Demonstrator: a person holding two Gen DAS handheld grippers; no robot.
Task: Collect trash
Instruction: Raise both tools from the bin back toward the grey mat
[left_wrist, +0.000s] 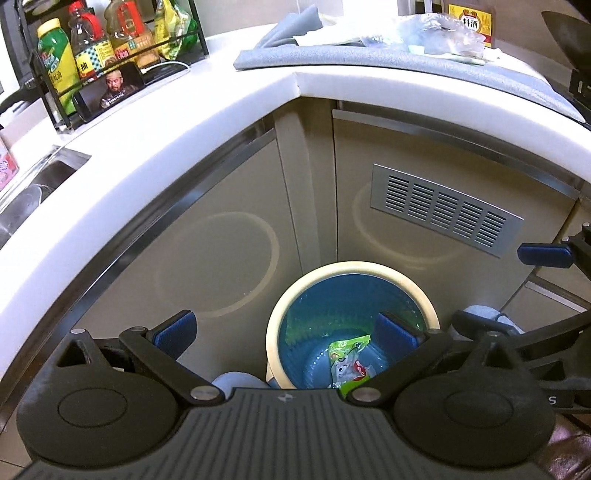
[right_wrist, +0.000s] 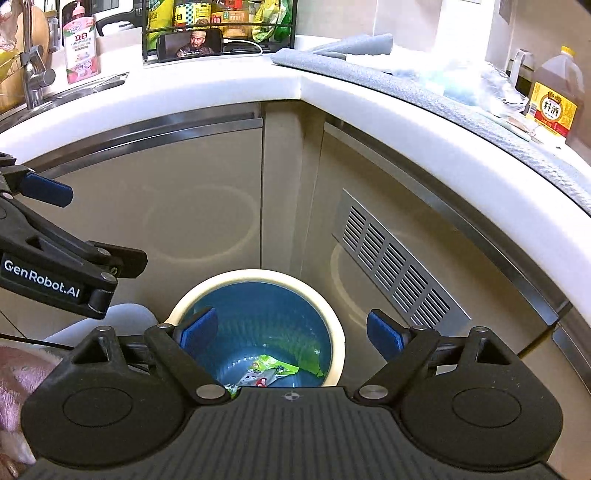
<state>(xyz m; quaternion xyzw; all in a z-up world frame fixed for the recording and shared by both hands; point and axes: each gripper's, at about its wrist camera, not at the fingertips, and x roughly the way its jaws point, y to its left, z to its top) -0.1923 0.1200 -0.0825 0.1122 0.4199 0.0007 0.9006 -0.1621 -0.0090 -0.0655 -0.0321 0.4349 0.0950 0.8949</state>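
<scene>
A round trash bin with a cream rim (left_wrist: 428, 299) (right_wrist: 334, 325) and a blue liner stands on the floor in the cabinet corner. A green and white snack wrapper (left_wrist: 349, 360) (right_wrist: 269, 371) lies at its bottom. My left gripper (left_wrist: 286, 330) is open and empty above the bin's left side. My right gripper (right_wrist: 291, 334) is open and empty right above the bin. More clear plastic trash (left_wrist: 439, 31) (right_wrist: 491, 85) lies on a grey mat (left_wrist: 424, 66) (right_wrist: 424, 99) on the counter.
A white L-shaped counter (left_wrist: 177, 122) (right_wrist: 207, 92) overhangs beige cabinets with a metal vent (left_wrist: 443, 208) (right_wrist: 391, 254). A bottle rack (left_wrist: 96, 48) with a phone (left_wrist: 110, 88) (right_wrist: 190, 44), a sink (left_wrist: 33, 184), and a cooking-wine jug (right_wrist: 556, 96) sit on top.
</scene>
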